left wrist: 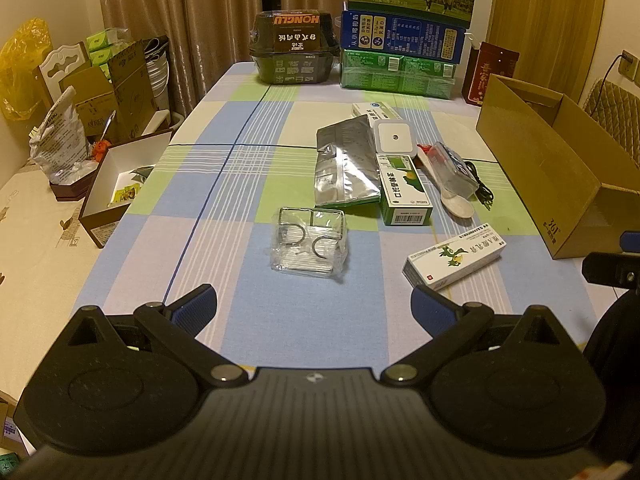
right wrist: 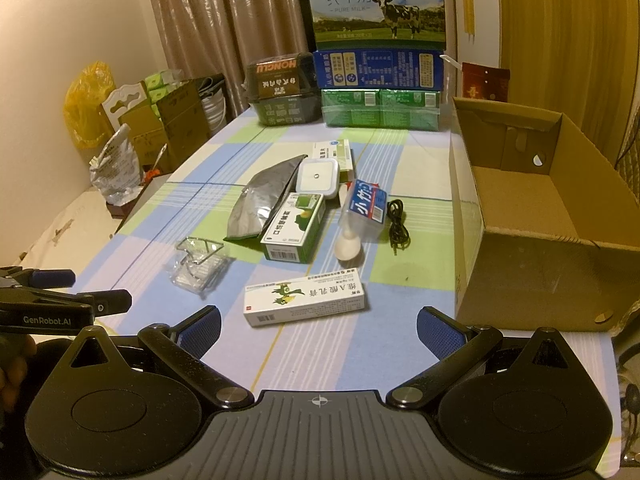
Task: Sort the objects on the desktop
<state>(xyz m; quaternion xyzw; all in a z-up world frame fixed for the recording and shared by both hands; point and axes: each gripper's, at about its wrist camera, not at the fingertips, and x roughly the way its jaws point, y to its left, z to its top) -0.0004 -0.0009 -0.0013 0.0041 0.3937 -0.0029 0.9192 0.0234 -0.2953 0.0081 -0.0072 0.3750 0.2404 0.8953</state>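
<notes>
"PURE MILK" on milk carton point(right wrist: 379, 4); "HONGLU" inverted on black container point(right wrist: 278, 80); "GenRobot.AI" on left gripper point(right wrist: 100, 292).

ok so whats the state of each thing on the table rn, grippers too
left gripper: open, holding nothing
right gripper: open, holding nothing
cardboard box: open at the top, looks empty
white ointment box: lying flat, closed
green medicine box: lying flat, closed
silver foil pouch: lying flat, crumpled
clear plastic packet: lying flat
black cable: loosely coiled, unplugged
</notes>
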